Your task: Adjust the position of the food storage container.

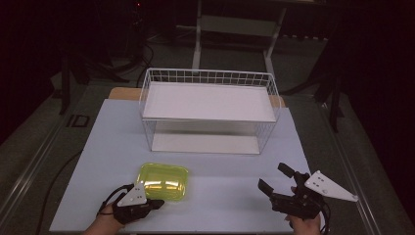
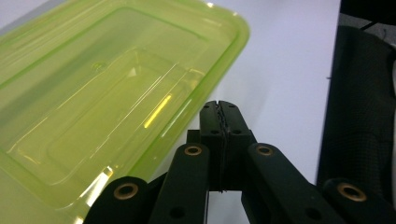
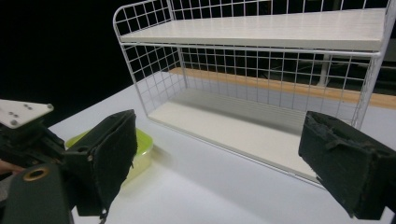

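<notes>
Left gripper (image 2: 220, 105): your jaws are pressed together, empty, just beside the yellow-green container (image 2: 107, 88).
Right gripper (image 1: 277, 178): your jaws gape wide, empty, near the table's (image 1: 235, 171) front-right corner.

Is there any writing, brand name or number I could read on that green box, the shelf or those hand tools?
None can be read: the green box, the wire shelf and both grippers carry no legible words or numbers.
"ID": perhaps, a dim mark on the floor left of the table; too blurred to be sure.

White wire rack (image 1: 209, 111) w/ 2 shelves stands at back of pale table (image 1: 230, 191), wood strip (image 3: 289, 87) behind it.
</notes>
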`<state>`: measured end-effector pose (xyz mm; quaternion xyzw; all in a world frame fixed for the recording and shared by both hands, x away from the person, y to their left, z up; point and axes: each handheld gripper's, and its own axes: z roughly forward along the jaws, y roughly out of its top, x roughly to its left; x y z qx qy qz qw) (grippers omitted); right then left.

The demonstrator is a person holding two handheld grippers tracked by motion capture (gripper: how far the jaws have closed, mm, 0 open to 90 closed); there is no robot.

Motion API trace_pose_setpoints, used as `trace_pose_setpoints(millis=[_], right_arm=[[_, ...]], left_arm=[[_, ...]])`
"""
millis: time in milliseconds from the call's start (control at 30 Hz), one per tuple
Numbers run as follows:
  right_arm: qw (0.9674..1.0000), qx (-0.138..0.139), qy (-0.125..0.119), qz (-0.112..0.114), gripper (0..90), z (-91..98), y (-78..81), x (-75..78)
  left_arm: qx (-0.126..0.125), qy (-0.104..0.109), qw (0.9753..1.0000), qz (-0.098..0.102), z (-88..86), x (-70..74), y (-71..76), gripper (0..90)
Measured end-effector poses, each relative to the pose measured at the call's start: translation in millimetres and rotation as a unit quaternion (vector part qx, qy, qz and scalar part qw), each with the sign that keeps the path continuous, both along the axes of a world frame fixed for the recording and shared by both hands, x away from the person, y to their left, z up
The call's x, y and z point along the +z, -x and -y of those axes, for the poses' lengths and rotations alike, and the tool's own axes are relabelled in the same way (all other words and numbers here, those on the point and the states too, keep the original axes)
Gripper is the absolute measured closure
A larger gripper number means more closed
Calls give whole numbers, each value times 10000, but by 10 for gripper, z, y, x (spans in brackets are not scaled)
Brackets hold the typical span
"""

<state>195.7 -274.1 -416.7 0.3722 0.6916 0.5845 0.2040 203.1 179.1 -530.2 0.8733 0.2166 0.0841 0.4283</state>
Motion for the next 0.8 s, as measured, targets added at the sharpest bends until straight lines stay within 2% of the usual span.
trace_pose_setpoints(millis=[100, 133, 233, 333, 433, 533, 600, 667, 733, 767, 800], right_arm=[[10000, 7, 4, 8, 116, -2, -4, -1], [10000, 7, 12, 4, 116, -6, -6, -1], [10000, 34, 33, 4, 116, -24, -7, -1], [10000, 54, 66, 29, 116, -39, 3, 0], [10000, 58, 69, 36, 116, -39, 5, 0], [9998, 109, 116, 102, 116, -44, -3, 0], [9997, 197, 103, 140, 116, -51, -5, 0], [9996, 233, 130, 137, 116, -68, 5, 3], [9995, 244, 145, 159, 116, -78, 7, 3], [9995, 244, 145, 159, 116, -78, 7, 3], [9995, 249, 133, 147, 116, -78, 3, 1]], left_arm=[[39, 100, 9999, 55, -31, 59, 34, 900], [125, 247, 9996, 95, -86, 126, 56, 900], [316, 305, 9987, 252, -213, 229, 60, 900], [641, 360, 9963, 436, -419, 326, 6, 900], [1090, 276, 9921, 551, -643, 345, -90, 900], [1430, 215, 9886, 415, -804, 260, -190, 900], [1575, 187, 9870, 243, -854, 165, -238, 900], [1611, 31, 9869, 72, -863, 62, -283, 900], [1606, -31, 9870, -52, -847, 1, -316, 900], [1606, -31, 9870, -52, -847, 1, -316, 900], [1513, -73, 9884, -145, -792, -41, -339, 900]])
